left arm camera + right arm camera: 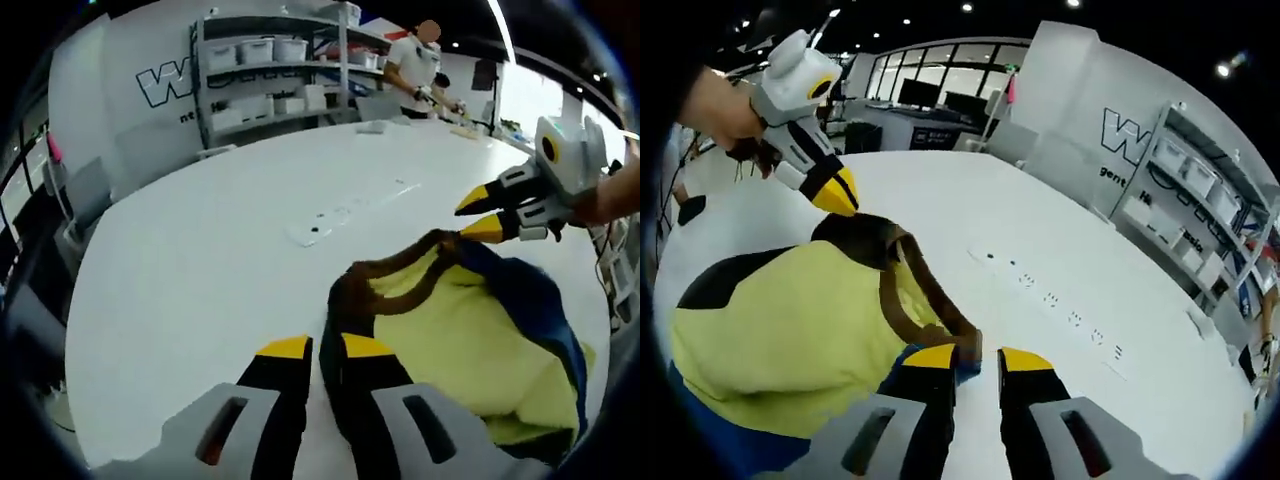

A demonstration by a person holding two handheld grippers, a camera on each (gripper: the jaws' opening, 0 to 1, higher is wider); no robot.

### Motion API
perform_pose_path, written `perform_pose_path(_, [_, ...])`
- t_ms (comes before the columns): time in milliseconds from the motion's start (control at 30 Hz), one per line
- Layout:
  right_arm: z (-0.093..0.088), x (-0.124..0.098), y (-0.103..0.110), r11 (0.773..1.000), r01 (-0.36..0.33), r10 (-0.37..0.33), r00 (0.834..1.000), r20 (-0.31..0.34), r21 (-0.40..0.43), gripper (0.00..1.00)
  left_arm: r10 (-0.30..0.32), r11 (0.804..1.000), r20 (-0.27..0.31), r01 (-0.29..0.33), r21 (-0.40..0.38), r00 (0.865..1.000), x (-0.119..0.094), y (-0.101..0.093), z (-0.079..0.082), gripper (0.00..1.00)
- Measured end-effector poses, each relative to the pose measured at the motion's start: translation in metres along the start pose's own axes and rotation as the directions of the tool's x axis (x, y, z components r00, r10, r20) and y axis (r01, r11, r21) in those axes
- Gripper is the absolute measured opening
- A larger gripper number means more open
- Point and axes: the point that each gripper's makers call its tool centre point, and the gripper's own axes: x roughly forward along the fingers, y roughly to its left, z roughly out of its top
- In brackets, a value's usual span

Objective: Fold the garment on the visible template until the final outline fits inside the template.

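We hold 2 grippers over a yellow garment (pixel 455 335) bunched on the white table (pixel 200 260). It lies soft and rumpled, with a brown neckband (pixel 385 275) and blue fabric along its far edge.

In the left gripper view, our left gripper (pixel 313 352) sits at the neckband's near corner, jaws nearly together with a thin gap. We cannot tell whether cloth is pinched between them.

The right gripper (pixel 978 362) reaches the collar from the opposite side. Its jaws stand slightly apart, touching the collar edge, and a grip is not certain there either.

The collar runs between the 2 tips, so we judge the next pull follows that line. We see no template outline on the table.
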Motion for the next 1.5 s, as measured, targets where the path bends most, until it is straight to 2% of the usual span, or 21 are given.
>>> perform_pose_path(267, [0.000,-0.031,0.015,1.000,-0.018,0.017,0.999,0.033,0.026,0.22,-0.021,1.000,0.042,0.021,0.002,0.999,-0.030,-0.030,0.005,0.24])
perform_pose_path(367, [0.004,-0.044,0.023,0.997,-0.041,0.037,0.998,0.059,0.059,0.28,-0.040,0.999,0.046,0.040,0.016,0.998,-0.035,-0.036,0.003,0.28])
perform_pose_path(567, [0.005,-0.063,0.034,0.996,-0.061,0.056,0.996,0.068,0.065,0.38,-0.068,0.998,0.067,0.067,0.015,0.995,-0.053,-0.048,-0.001,0.35])
perform_pose_path(733, [0.002,-0.080,0.045,0.995,-0.073,0.068,0.995,0.078,0.064,0.41,-0.069,0.997,0.064,0.067,0.037,0.996,-0.073,-0.059,-0.012,0.42])
perform_pose_path(967, [-0.008,-0.104,0.058,0.993,-0.077,0.071,0.994,0.079,0.084,0.47,-0.066,0.997,0.061,0.064,0.045,0.996,-0.095,-0.069,-0.027,0.45])
perform_pose_path(1067, [-0.013,-0.116,0.066,0.993,-0.078,0.072,0.995,0.073,0.091,0.51,-0.067,0.997,0.080,0.064,0.043,0.995,-0.105,-0.077,-0.032,0.45])
perform_pose_path(1267, [-0.028,-0.135,0.084,0.994,-0.094,0.091,0.994,0.055,0.057,0.54,-0.067,0.997,0.082,0.063,0.041,0.994,-0.117,-0.088,-0.048,0.48])
perform_pose_path(1500, [-0.035,-0.152,0.096,0.992,-0.104,0.100,0.993,0.059,0.068,0.57,-0.064,0.998,0.096,0.062,0.024,0.993,-0.131,-0.097,-0.061,0.49])
